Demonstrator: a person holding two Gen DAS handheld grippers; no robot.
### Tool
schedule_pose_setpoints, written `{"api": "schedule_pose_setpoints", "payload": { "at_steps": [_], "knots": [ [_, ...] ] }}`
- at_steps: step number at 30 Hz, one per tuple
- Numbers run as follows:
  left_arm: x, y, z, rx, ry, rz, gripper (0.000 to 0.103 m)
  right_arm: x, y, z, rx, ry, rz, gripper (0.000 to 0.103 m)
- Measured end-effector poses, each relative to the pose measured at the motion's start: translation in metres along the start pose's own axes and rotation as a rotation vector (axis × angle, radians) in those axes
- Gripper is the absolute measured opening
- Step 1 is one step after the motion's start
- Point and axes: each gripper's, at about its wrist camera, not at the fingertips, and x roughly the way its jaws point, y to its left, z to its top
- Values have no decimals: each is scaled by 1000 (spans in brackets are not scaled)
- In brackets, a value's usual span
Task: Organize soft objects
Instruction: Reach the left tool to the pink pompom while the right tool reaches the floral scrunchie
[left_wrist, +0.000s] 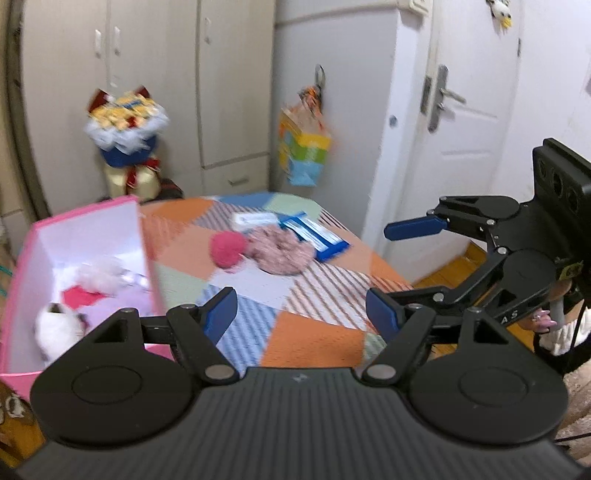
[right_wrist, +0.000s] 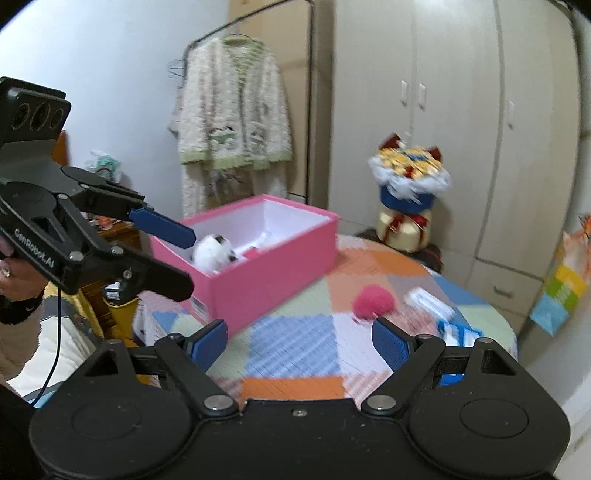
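A pink box (left_wrist: 22, 273) (right_wrist: 273, 266) stands on the left of the patterned table (left_wrist: 295, 299) (right_wrist: 295, 343) and holds several plush toys, a white one (left_wrist: 55, 328) (right_wrist: 214, 251) among them. A red fluffy ball (left_wrist: 227, 249) (right_wrist: 373, 301) and a pink mottled soft item (left_wrist: 282, 253) lie on the far side of the table. My left gripper (left_wrist: 301, 314) (right_wrist: 177, 258) is open and empty beside the box. My right gripper (right_wrist: 299, 343) (left_wrist: 384, 269) is open and empty above the table's near part.
White and blue flat packages (left_wrist: 314, 234) (right_wrist: 430, 302) lie behind the soft items. A bouquet (left_wrist: 125, 125) (right_wrist: 408, 177) stands by the wardrobe. A colourful bag (left_wrist: 303, 151) hangs on the wall. A door (left_wrist: 465, 122) is at the right. A fluffy cardigan (right_wrist: 231, 122) hangs on a rack.
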Motion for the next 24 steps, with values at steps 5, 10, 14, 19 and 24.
{"api": "schedule_pose_setpoints", "payload": {
  "at_steps": [5, 10, 14, 19, 24],
  "knots": [
    [39, 4, -1, -29, 41, -52, 76, 11, -30, -19, 49, 23, -34, 88],
    [79, 15, -1, -73, 51, -31, 76, 34, -56, -33, 90, 56, -59, 88],
    [110, 27, -1, -105, 59, 4, 76, 52, -78, -45, 126, 90, -70, 88],
    [144, 40, 2, -150, 73, 40, 76, 71, -100, -55, 157, 104, -71, 88],
    [171, 53, 15, -203, 33, 109, 76, 100, -101, -49, 77, 112, -66, 88]
  ]
}}
